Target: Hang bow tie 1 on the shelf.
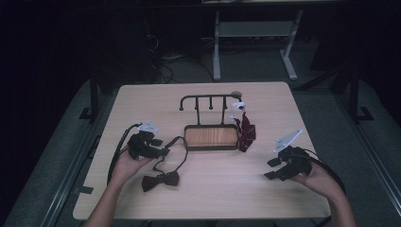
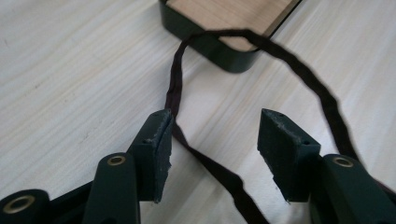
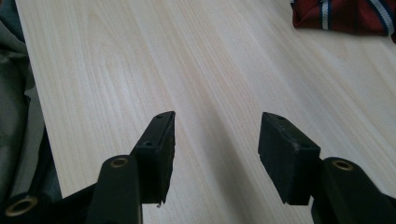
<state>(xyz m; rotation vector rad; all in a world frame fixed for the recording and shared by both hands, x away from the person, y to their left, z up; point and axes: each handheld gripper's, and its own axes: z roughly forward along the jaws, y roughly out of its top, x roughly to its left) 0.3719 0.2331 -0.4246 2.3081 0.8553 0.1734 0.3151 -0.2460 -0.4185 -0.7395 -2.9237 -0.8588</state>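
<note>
Nearby, dark bow tie (image 1: 161, 180), looped strap (image 2: 299, 70).

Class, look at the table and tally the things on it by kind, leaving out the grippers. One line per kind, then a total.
Bow ties: 1, dark
Striped ties: 1, red
Racks with hooks and a wooden tray base: 1
Total: 3

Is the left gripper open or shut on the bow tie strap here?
Open. The left gripper has its jaws apart, and the strap lies loose on the table between them, unclamped.
</note>
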